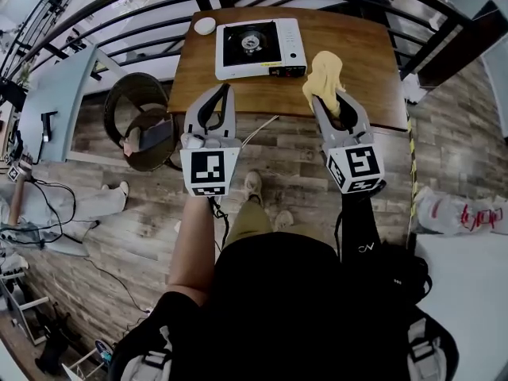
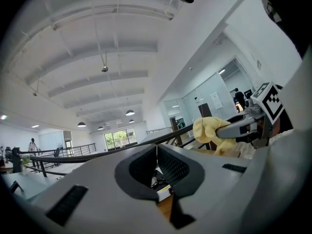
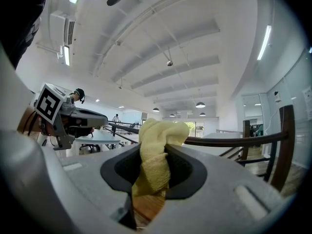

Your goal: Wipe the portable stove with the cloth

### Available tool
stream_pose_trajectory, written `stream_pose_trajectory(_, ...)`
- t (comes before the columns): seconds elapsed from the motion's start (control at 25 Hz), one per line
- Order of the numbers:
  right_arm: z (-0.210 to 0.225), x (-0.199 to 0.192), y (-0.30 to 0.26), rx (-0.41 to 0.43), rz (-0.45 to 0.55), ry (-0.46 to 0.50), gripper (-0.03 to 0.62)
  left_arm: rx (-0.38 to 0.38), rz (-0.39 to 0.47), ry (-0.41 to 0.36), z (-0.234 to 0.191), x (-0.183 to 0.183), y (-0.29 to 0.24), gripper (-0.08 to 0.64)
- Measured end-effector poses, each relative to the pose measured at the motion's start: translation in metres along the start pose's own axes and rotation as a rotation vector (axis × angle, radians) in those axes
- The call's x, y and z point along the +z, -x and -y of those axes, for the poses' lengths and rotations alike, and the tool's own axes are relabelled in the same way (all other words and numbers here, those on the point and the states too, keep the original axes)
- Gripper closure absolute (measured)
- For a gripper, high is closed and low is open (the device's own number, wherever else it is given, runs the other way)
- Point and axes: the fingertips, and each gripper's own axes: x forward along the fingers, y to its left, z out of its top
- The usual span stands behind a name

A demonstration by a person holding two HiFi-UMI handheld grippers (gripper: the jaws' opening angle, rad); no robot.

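A white portable stove (image 1: 260, 48) with a black burner top stands at the back of the wooden table (image 1: 365, 46). My right gripper (image 1: 327, 94) is shut on a yellow cloth (image 1: 325, 75), which bunches up above its jaws (image 3: 156, 152) and hangs over the table's front right part. My left gripper (image 1: 228, 90) is held above the table's front edge, left of the cloth and in front of the stove, with its jaws together and nothing between them (image 2: 156, 161). Both grippers tilt upward, away from the stove.
A small white round object (image 1: 205, 25) lies on the table left of the stove. A black railing (image 1: 143, 22) curves behind the table. A round dark stool (image 1: 143, 117) stands on the wooden floor to the left, and a grey bench (image 1: 55, 101) beyond it.
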Motion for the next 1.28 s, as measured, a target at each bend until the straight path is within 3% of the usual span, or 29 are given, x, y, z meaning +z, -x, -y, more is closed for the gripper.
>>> stream_pose_trajectory(0.56,0.048,-0.019,-0.167,-0.086,-0.066,-0.006,0.48,-0.083,-0.012,0.022,-0.09,-0.046,-0.144,0.549)
stream_pose_trajectory(0.8,0.055,-0.014,-0.239,-0.126,-0.067,-0.014,0.479,-0.131,0.028,0.023,-0.135,-0.048,-0.2,0.549)
stream_pose_trajectory(1.28,0.068,-0.026,-0.323,-0.072,-0.109,-0.016,0.48,-0.161,-0.019,0.05,-0.165,-0.079,-0.267,0.549)
